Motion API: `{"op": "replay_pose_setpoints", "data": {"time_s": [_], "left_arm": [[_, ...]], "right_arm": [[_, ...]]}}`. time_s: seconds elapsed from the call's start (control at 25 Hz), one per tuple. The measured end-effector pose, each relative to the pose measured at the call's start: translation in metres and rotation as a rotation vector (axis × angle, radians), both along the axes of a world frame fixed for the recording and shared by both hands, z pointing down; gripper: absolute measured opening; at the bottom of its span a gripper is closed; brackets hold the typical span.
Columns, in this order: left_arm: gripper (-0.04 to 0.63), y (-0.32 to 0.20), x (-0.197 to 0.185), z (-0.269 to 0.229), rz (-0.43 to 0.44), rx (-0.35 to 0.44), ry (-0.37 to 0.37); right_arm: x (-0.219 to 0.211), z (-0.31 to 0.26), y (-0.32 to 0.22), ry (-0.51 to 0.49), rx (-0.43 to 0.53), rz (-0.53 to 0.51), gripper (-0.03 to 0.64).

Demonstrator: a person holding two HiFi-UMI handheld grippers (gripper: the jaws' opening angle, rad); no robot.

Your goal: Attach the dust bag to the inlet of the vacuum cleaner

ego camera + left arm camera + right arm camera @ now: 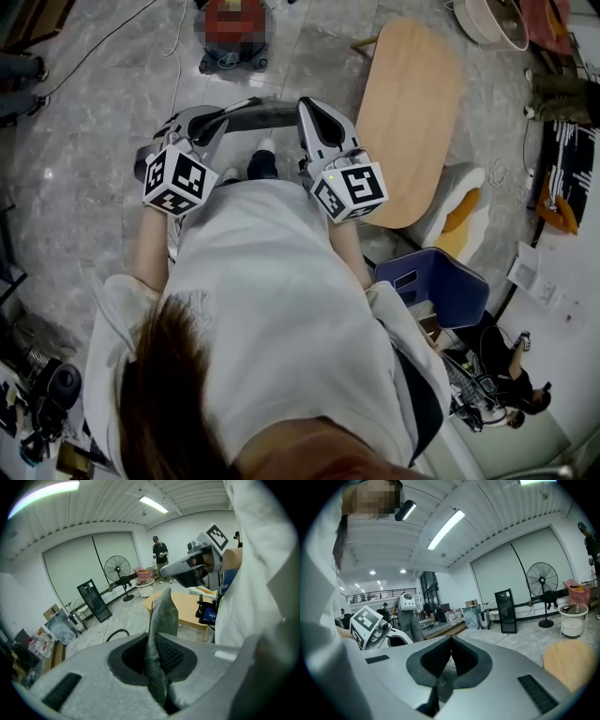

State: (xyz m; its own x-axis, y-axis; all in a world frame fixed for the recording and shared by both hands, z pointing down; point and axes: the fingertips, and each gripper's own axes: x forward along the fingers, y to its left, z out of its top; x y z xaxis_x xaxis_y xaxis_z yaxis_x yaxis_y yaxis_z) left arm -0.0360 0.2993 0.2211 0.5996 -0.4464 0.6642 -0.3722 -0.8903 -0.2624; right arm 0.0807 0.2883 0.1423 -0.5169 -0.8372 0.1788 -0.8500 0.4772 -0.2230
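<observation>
Brown-haired person in white (281,309): left gripper (154,638) pinches a grey woven fabric dust bag (165,611); right gripper (451,640) is closed, seemingly empty.

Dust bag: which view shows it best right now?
The left gripper view: the dust bag shows as grey woven fabric standing up, pinched in the left tool. The head view shows only a dark strip between the two tools. The right gripper view shows the right tool shut, with no bag clearly visible.

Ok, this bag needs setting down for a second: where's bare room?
The wooden table shows a bare top in the head view. Open floor lies left of the left gripper. Crowded: cushions and blue chair at the table's near end.
</observation>
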Motion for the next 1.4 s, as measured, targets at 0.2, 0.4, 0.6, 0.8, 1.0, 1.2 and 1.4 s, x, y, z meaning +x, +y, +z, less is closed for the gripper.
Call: {"op": "replay_pose_setpoints", "data": {"time_s": [0.2, 0.4, 0.6, 0.8, 1.0, 1.2, 1.4], "left_arm": [[0.041, -0.025, 0.019, 0.002, -0.044, 0.004, 0.007], [0.040, -0.045, 0.029, -0.003, -0.089, 0.023, 0.000], [0.040, -0.057, 0.027, -0.007, -0.112, 0.013, -0.009], [0.041, -0.072, 0.026, -0.003, -0.101, -0.005, -0.021], [0.041, -0.101, 0.026, 0.008, -0.066, -0.040, -0.009], [0.040, -0.142, 0.022, 0.018, -0.005, -0.078, -0.004], [0.040, -0.184, 0.018, 0.032, 0.103, -0.108, -0.045]], "right_arm": [[0.019, 0.005, -0.024, -0.004, -0.008, -0.042, 0.002], [0.036, 0.010, -0.041, -0.002, -0.021, -0.066, 0.002], [0.039, 0.011, -0.051, -0.016, -0.036, -0.082, 0.002], [0.038, 0.014, -0.064, -0.024, -0.054, -0.082, 0.002], [0.034, 0.024, -0.093, -0.019, -0.082, -0.068, 0.002], [0.023, 0.030, -0.130, -0.024, -0.100, -0.054, 0.002], [0.001, 0.032, -0.180, -0.007, -0.096, -0.073, 0.002]]}}
